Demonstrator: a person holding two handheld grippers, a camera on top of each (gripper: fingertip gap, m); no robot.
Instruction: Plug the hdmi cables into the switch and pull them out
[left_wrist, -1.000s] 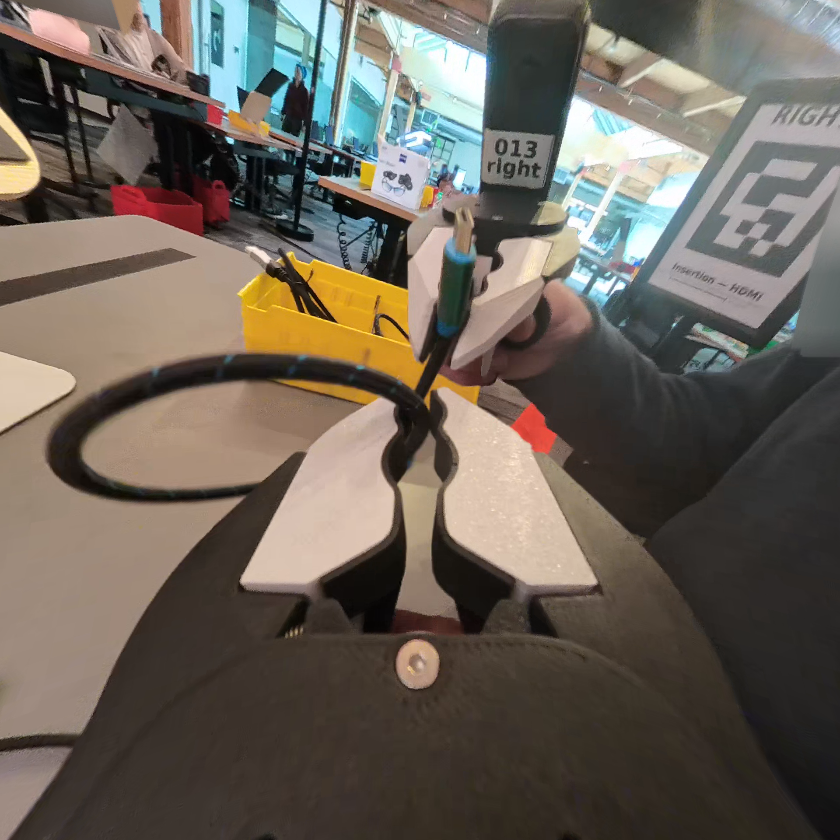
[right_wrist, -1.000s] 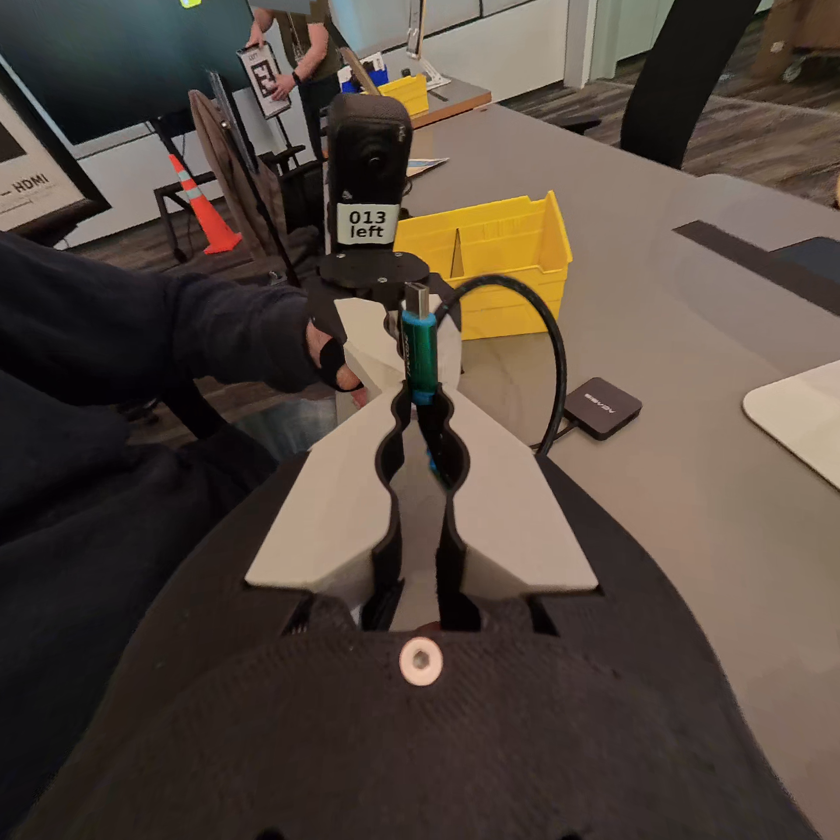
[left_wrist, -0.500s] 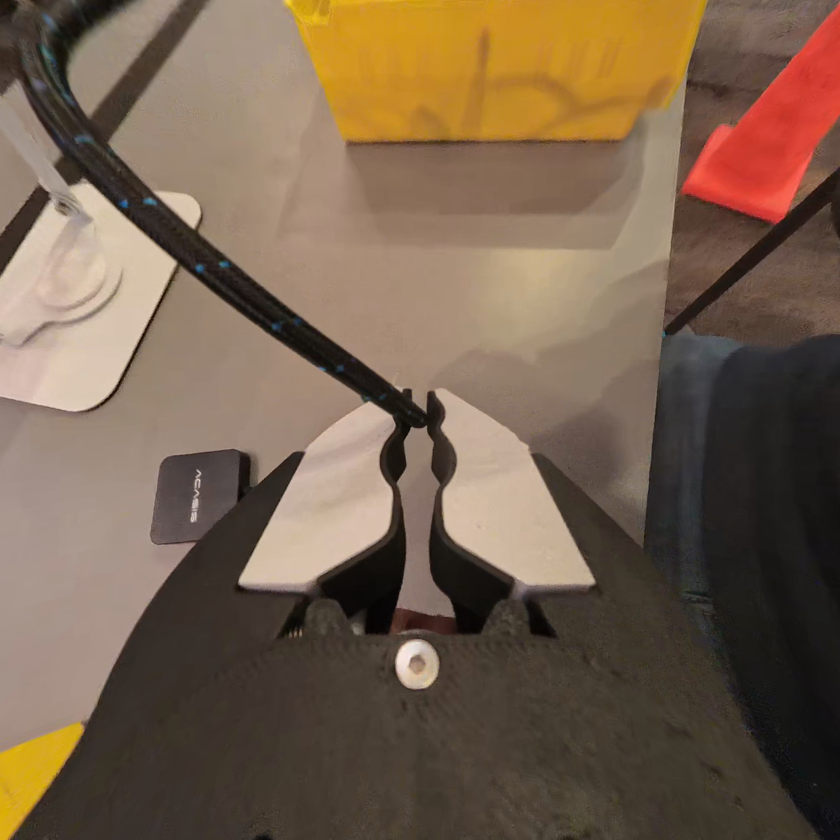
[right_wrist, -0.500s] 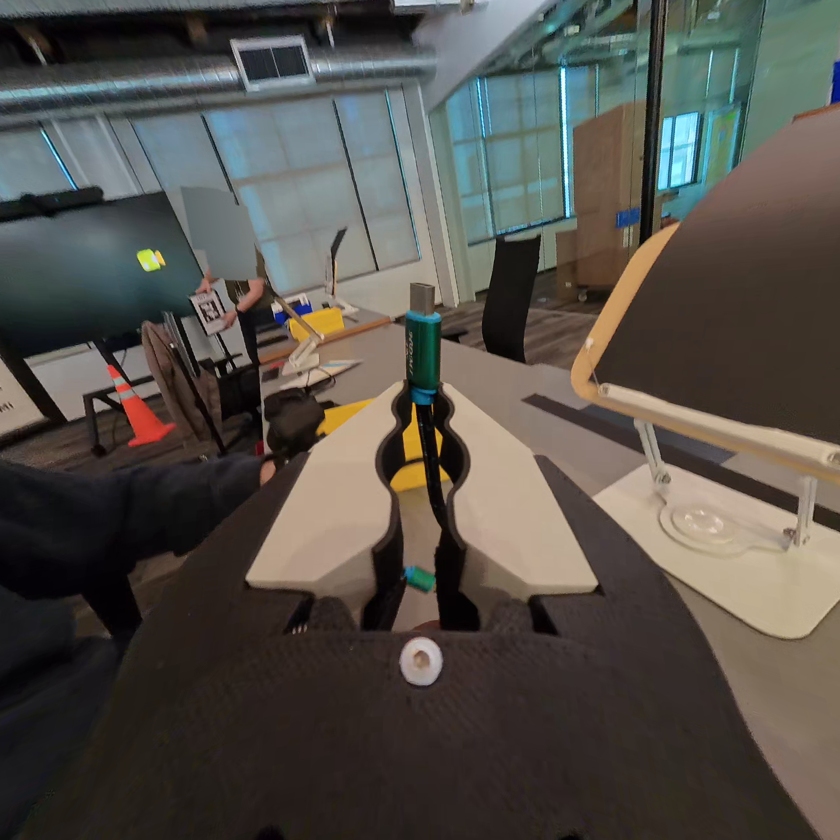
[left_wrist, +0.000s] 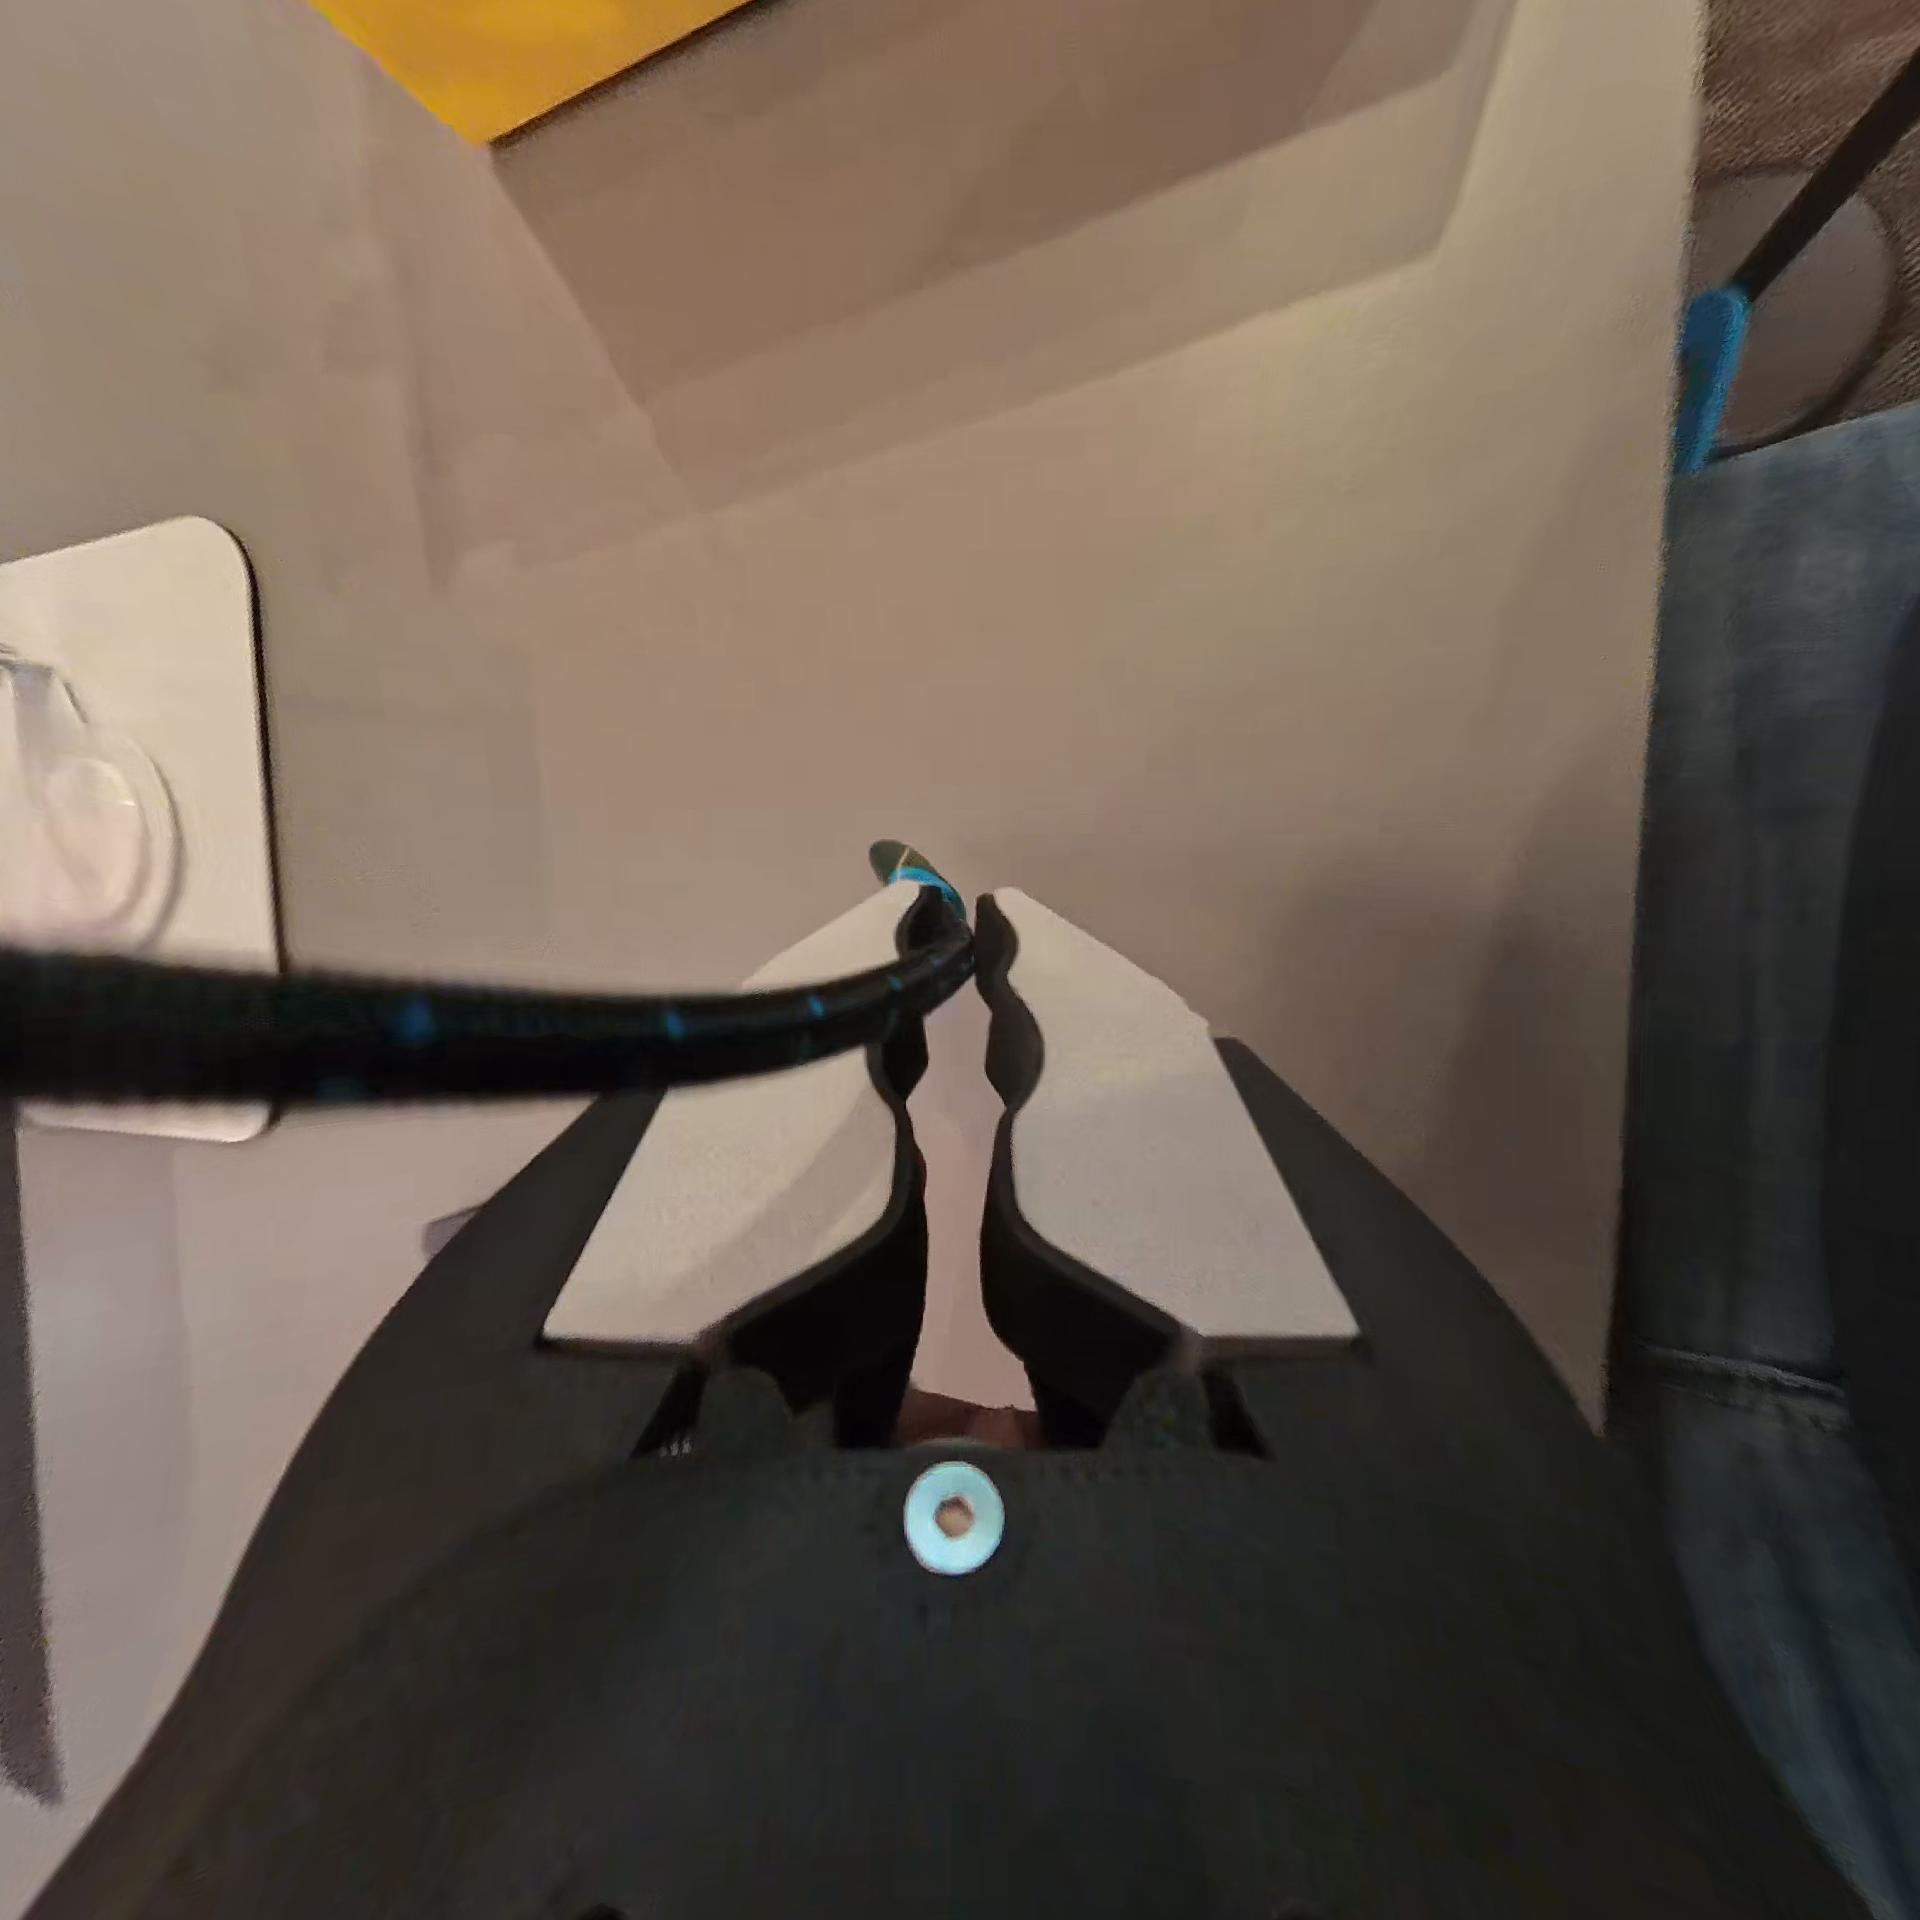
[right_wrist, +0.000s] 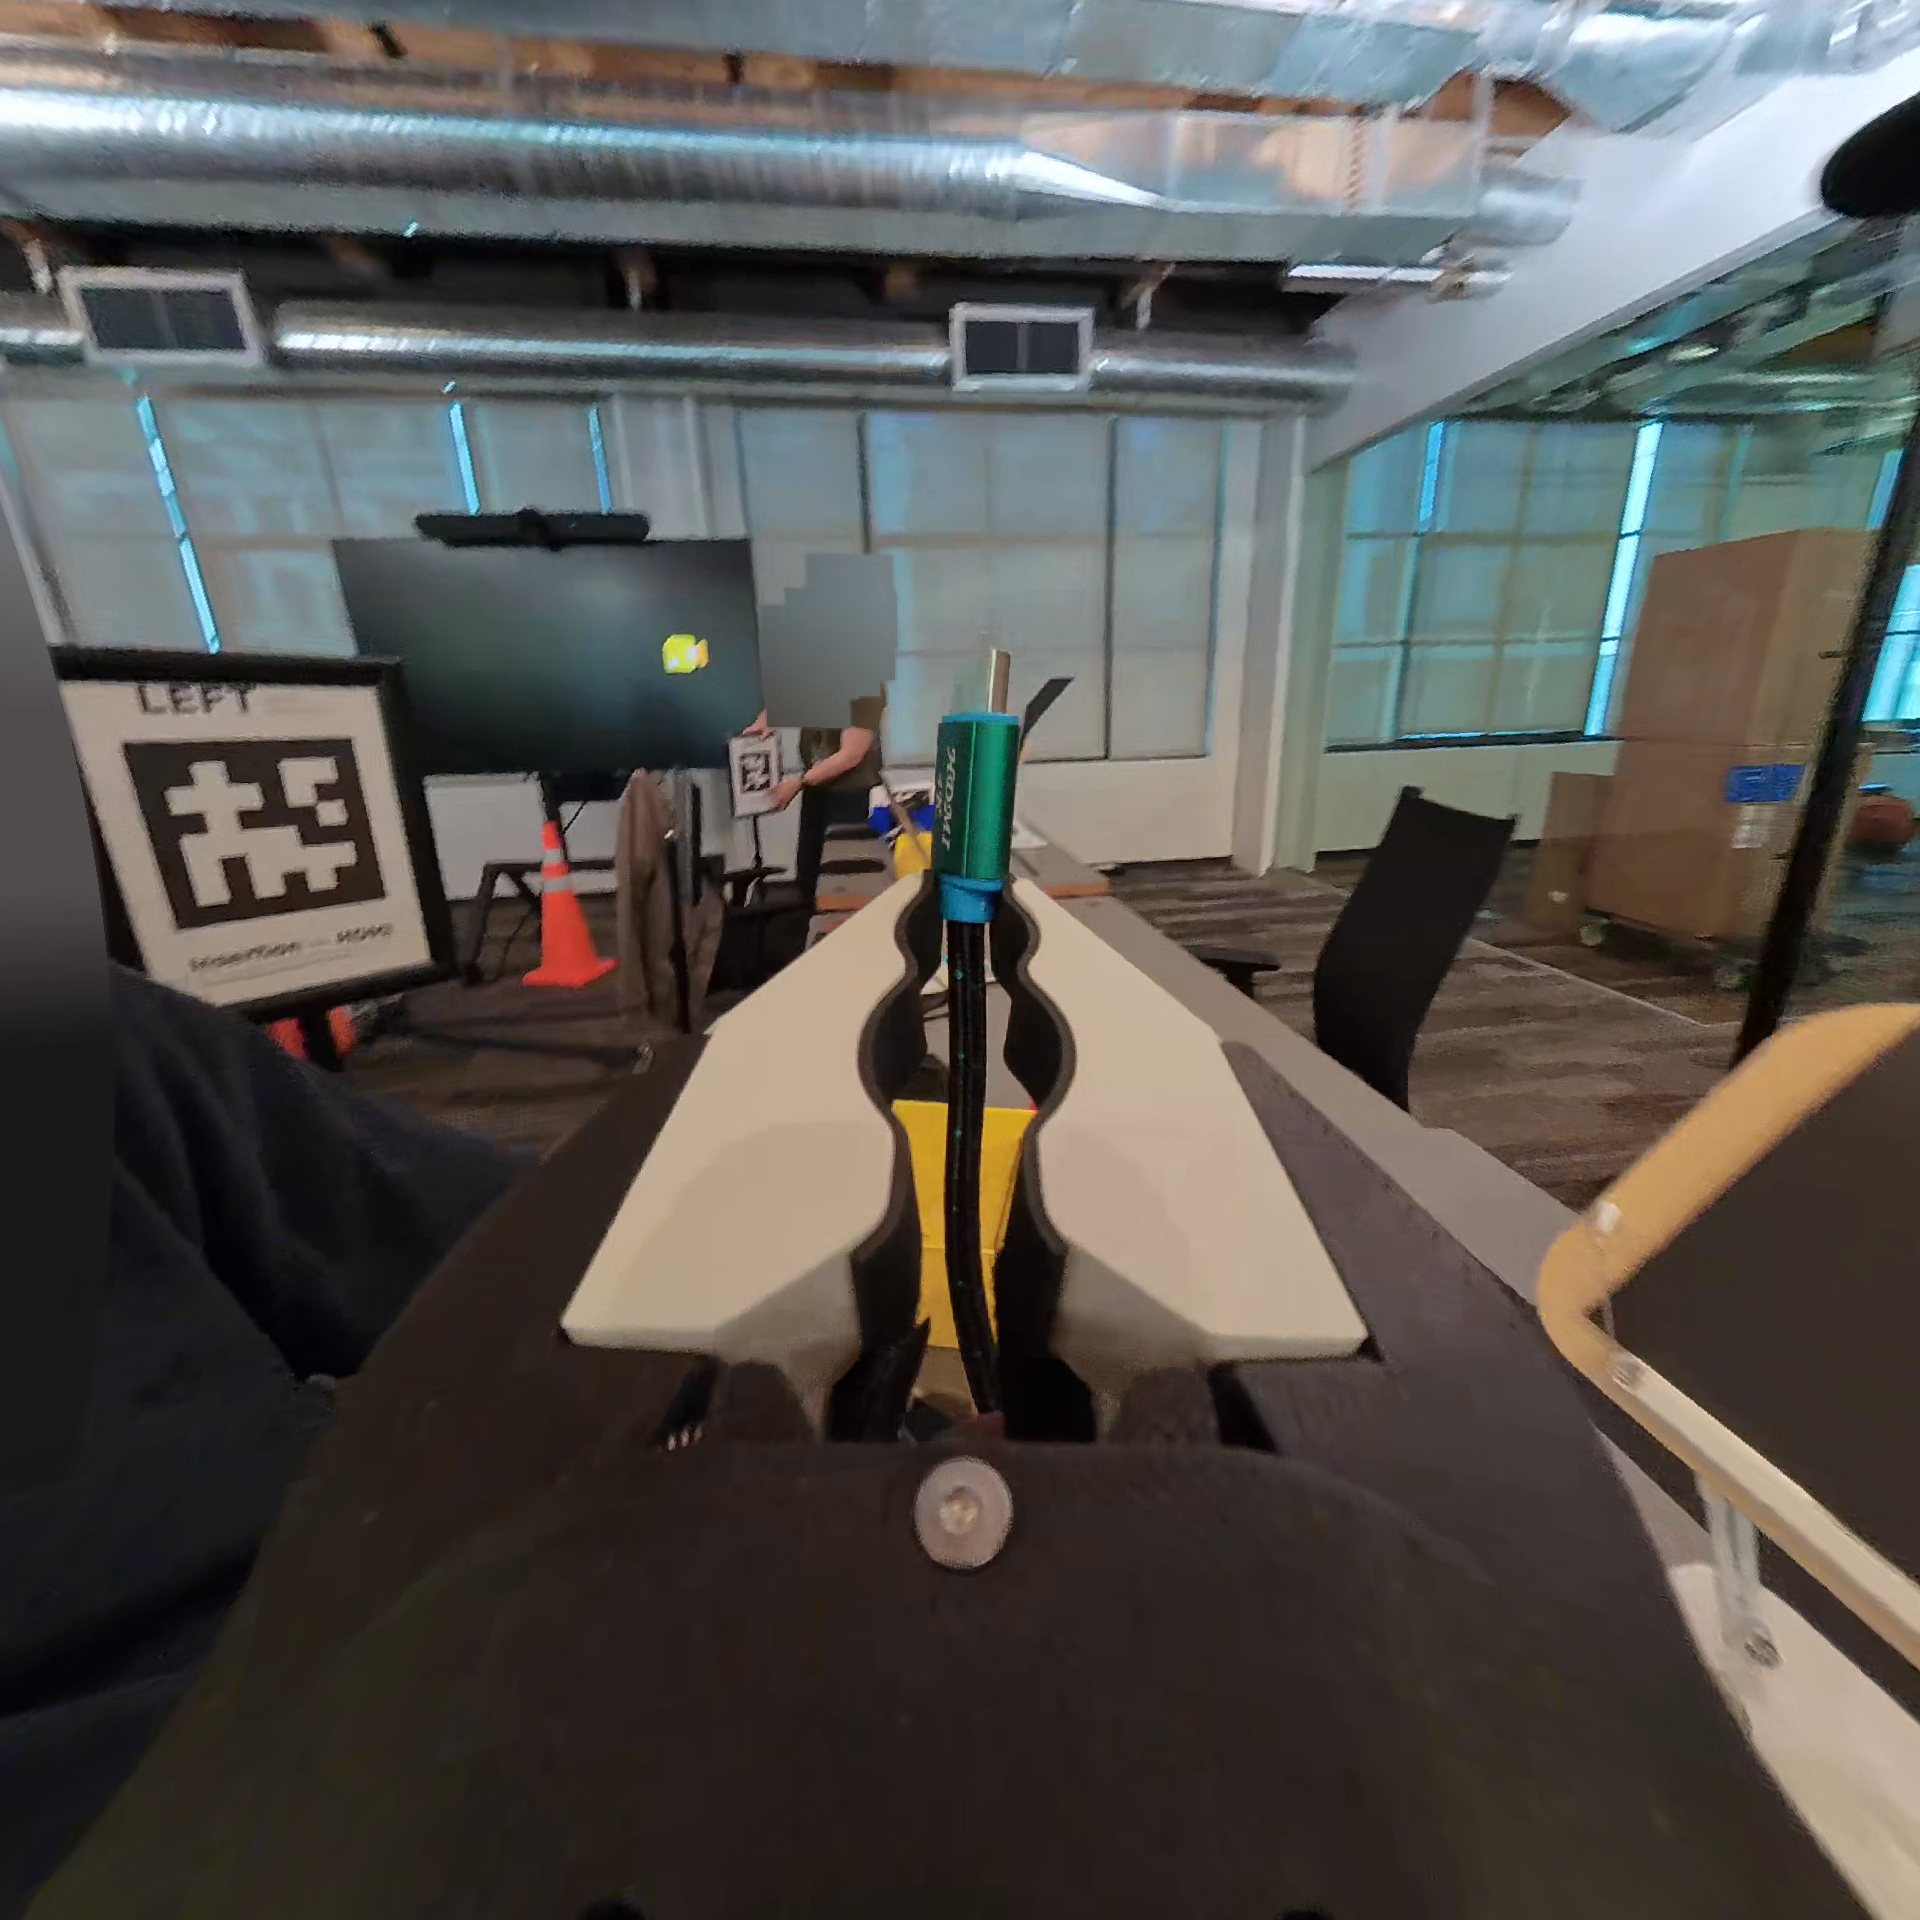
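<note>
At the centre of the right wrist view, your right gripper (right_wrist: 968, 914) is clamped on the black braided cable (right_wrist: 966, 1122) just under the green metal plug with a silver tip (right_wrist: 975, 795), which stands upright against the room behind. Your left gripper (left_wrist: 961, 920) pinches the braided cable (left_wrist: 520, 1023) at its fingertips, near another green plug end (left_wrist: 896, 860) that barely shows, above the grey table (left_wrist: 1039, 623). The cable leaves to the left edge of the frame

I think the plug could tilt or slip, because both grips sit on the soft cable and not on the hard plug body. The switch shows in neither view, so aiming now is blind. Only the left view shows the table and the corner of a yellow plastic bin (left_wrist: 520, 52); only the right one shows the whole plug
</note>
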